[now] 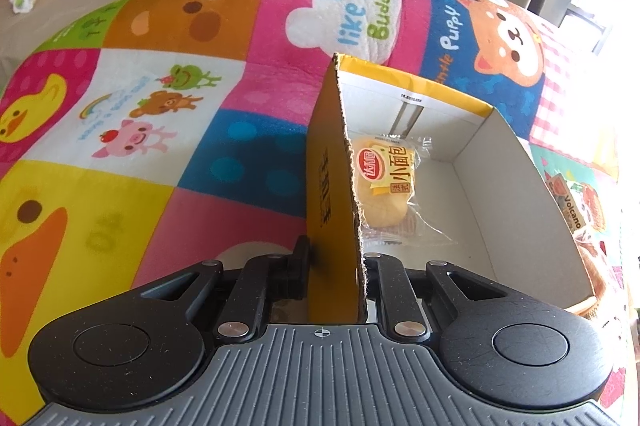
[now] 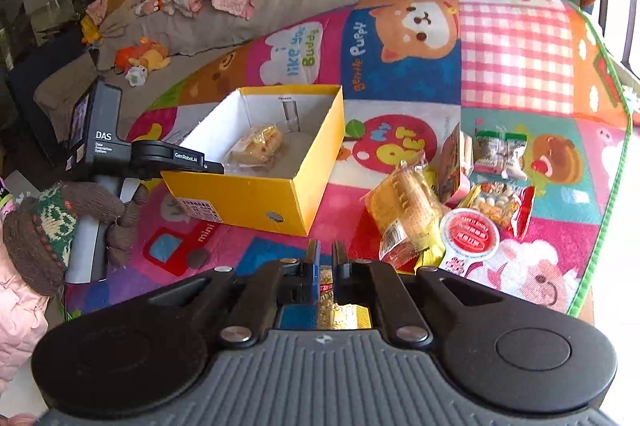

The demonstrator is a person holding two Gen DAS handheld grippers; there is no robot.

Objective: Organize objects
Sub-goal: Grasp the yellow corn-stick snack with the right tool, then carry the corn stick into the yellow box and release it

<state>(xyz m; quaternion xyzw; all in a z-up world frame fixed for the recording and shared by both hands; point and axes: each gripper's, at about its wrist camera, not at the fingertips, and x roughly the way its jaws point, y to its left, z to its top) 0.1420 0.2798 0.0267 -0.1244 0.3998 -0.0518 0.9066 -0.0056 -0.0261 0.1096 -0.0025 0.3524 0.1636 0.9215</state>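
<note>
Yellow box [image 2: 256, 186] held one bread pack [image 1: 386, 182]; left gripper [image 1: 336, 262] clamped box wall. Right gripper [image 2: 326, 254] pinched small packet [image 2: 338, 312], probably a snack. Snack pile [image 2: 452, 186] lay outside, unsorted.

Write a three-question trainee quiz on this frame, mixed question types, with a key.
1. True or false: the yellow box is empty.
2. What are the left gripper jaws closed on? A) the box's wall B) a soft toy C) nothing
3. Fill in: seen from the right wrist, the loose snack packets lie on the play mat to the box's ___.

Key: 1 false, one bread packet lies inside. 2 A. 3 right.
</note>
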